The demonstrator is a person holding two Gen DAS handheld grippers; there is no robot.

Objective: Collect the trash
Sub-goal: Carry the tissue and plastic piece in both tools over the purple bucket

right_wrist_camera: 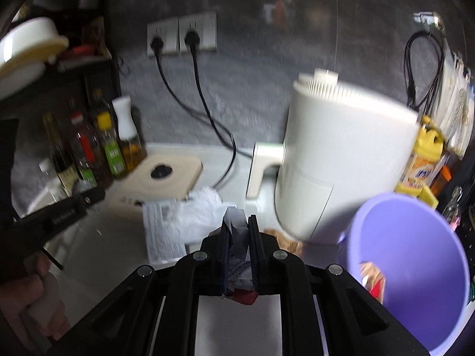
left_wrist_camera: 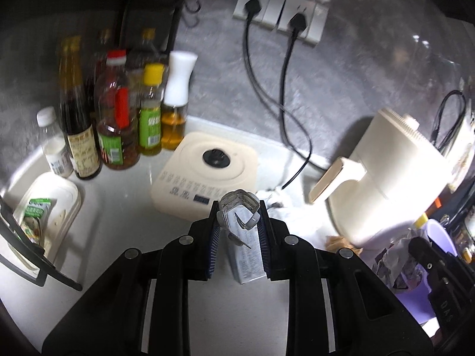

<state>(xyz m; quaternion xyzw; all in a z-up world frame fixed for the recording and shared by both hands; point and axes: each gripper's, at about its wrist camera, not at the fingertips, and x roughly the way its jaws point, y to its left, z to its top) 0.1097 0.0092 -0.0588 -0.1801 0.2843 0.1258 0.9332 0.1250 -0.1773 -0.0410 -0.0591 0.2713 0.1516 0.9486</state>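
Holding a small carton (left_wrist_camera: 243,234) tight in our left gripper (left_wrist_camera: 239,228) and a crumpled wrapper (right_wrist_camera: 237,234) in our right gripper (right_wrist_camera: 240,231), we see the purple bin (right_wrist_camera: 409,267) just right.

Lavender bin (right_wrist_camera: 415,255), cream air fryer (left_wrist_camera: 394,178), cream appliance base (left_wrist_camera: 204,175) with black centre knob. White surface (left_wrist_camera: 124,207), mottled grey wall (left_wrist_camera: 341,89), black cords (left_wrist_camera: 285,89). Grey printed carton (left_wrist_camera: 243,237) between black left tool (left_wrist_camera: 239,231) blue ribbed pads (left_wrist_camera: 214,246); bottles with yellow cap (left_wrist_camera: 153,72), red cap (left_wrist_camera: 116,57), white cap (left_wrist_camera: 181,59), green labels.
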